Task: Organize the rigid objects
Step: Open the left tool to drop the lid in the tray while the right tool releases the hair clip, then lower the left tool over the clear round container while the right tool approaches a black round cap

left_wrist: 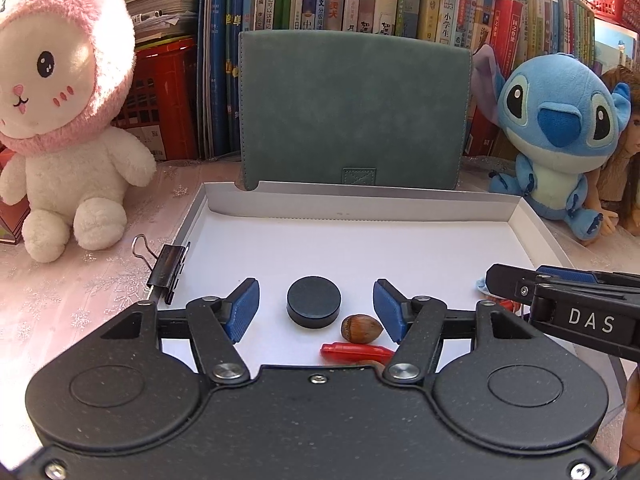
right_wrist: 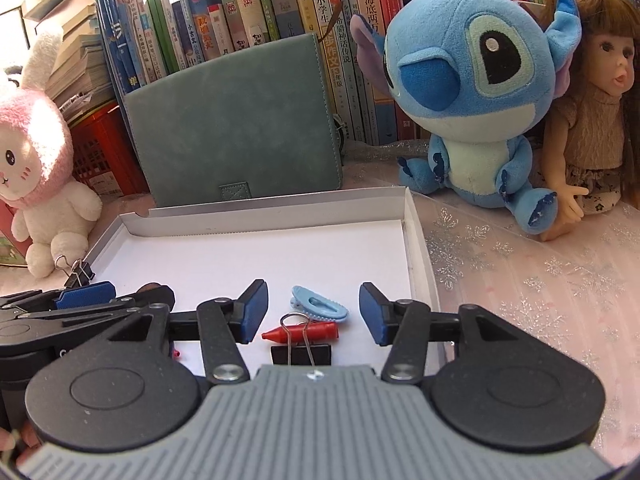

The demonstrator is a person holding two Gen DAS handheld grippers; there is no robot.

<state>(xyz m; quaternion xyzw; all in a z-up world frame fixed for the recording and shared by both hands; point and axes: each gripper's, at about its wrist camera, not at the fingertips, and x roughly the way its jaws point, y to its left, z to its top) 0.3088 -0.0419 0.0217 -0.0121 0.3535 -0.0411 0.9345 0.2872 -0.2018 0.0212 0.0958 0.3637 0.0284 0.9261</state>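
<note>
We had both sets of jaws open w/ nothing gripped. Left gripper (left_wrist: 316, 308) straddled the black puck (left_wrist: 313, 306) in the white box lid (left_wrist: 360, 202); hazelnut (left_wrist: 361, 328) just beside. Right gripper (right_wrist: 314, 310) framed blue clip (right_wrist: 320, 309), red crayon (right_wrist: 301, 332), binder clip (right_wrist: 301, 354).

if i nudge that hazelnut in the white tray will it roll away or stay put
The hazelnut looks round and smooth-shelled, so it would probably roll on the flat white tray. It lies close beside the black puck and the red crayon, which might stop it. Its hard, curved shell may slip between flat fingers.
</note>
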